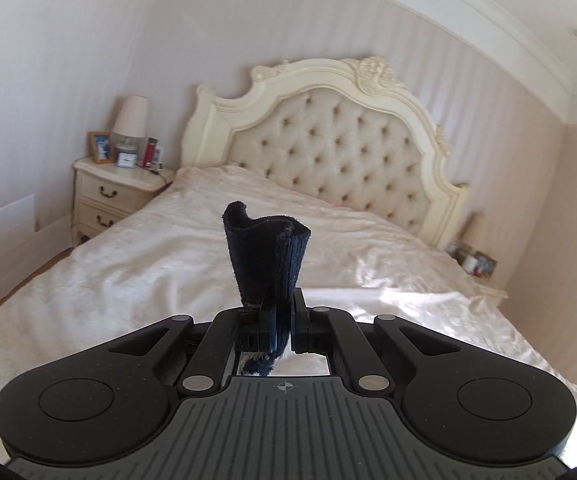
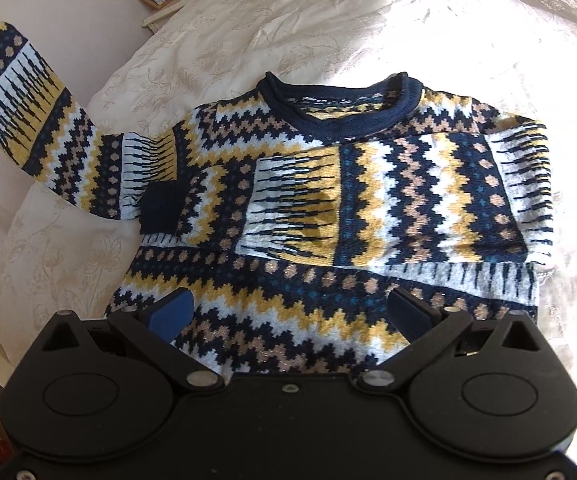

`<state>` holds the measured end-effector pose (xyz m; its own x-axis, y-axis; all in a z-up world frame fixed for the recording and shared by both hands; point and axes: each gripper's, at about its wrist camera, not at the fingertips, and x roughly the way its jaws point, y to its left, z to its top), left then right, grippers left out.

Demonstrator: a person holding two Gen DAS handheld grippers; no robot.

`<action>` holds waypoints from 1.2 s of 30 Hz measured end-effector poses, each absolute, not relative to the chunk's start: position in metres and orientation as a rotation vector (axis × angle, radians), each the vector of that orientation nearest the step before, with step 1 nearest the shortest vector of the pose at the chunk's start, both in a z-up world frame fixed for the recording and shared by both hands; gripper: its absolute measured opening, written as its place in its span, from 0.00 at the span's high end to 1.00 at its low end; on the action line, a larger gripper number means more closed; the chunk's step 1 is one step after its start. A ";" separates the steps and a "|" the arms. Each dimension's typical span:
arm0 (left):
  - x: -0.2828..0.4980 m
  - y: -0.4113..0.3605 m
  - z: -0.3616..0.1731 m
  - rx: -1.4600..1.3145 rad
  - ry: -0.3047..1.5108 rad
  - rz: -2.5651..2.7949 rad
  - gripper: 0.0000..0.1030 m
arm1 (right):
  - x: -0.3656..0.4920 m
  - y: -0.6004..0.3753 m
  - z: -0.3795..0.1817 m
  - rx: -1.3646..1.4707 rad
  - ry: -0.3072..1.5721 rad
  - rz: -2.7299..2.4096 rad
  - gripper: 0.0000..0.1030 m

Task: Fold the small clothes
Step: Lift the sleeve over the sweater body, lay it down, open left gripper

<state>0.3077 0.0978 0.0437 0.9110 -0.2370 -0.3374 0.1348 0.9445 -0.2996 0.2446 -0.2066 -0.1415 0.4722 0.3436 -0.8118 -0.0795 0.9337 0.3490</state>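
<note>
The left gripper has its jaws clamped on a navy cuff, apparently lifting that sleeve to fold it in. The right gripper hovers, jaws apart, over the sweater, flat on the bed.

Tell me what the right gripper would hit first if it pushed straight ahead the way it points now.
The right gripper, jaws open, points down at the patterned sweater on the bed. It would most likely meet the sweater's lower body, below the folded sleeve, though depth is unclear.
</note>
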 end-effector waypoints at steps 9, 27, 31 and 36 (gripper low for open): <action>0.325 -0.036 -0.030 -0.291 0.549 -0.393 0.95 | 0.233 -0.258 -0.148 0.302 1.048 0.234 0.00; 0.312 -0.066 -0.115 -0.092 0.815 -0.481 0.64 | 0.233 -0.287 -0.159 0.338 1.057 0.153 0.00; 0.316 -0.038 -0.135 -0.070 0.894 -0.361 0.64 | 0.245 -0.286 -0.158 0.336 1.039 0.128 0.00; 0.325 0.009 -0.158 -0.051 0.974 -0.242 0.64 | 0.264 -0.287 -0.160 0.329 1.017 0.106 0.00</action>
<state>0.3249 0.0093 -0.1579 0.5378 -0.2260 -0.8122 0.1801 0.9720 -0.1512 0.2639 -0.2872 -0.1600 0.5258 0.2390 -0.8163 0.0648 0.9457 0.3186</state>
